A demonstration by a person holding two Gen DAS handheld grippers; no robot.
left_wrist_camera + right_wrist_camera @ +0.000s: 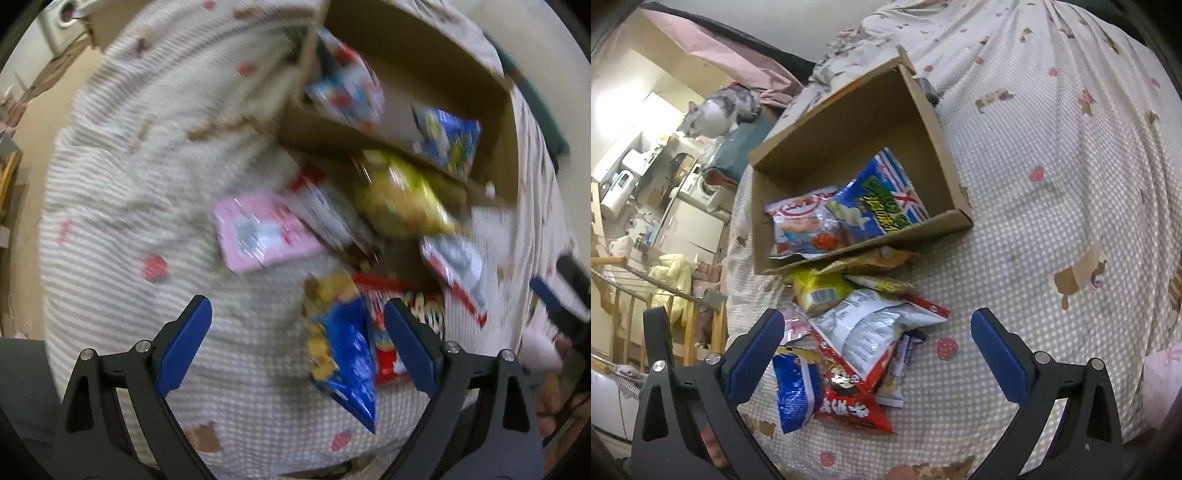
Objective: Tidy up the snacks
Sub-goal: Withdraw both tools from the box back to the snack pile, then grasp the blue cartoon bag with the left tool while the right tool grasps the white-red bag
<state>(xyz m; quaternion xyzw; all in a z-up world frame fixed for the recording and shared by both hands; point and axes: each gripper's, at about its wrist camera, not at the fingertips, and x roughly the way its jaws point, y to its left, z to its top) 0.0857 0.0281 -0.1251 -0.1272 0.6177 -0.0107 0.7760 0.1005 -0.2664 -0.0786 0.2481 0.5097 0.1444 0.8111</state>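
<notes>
A bed [1052, 177] under a dotted cover printed with strawberries and bears fills most of the view. At the far left a grey-and-white cat [716, 110] sits on a teal cushion [742, 151]. Beyond it are white appliances [698, 192]; nearer left, a wooden rail [635, 280] with yellow cloth [672, 277].

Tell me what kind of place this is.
Most likely a bedroom in a small home. The snack packets and cardboard box lie on a bed with a printed quilt, a cat sits on furniture beside it, and a washing machine stands beyond.
</notes>
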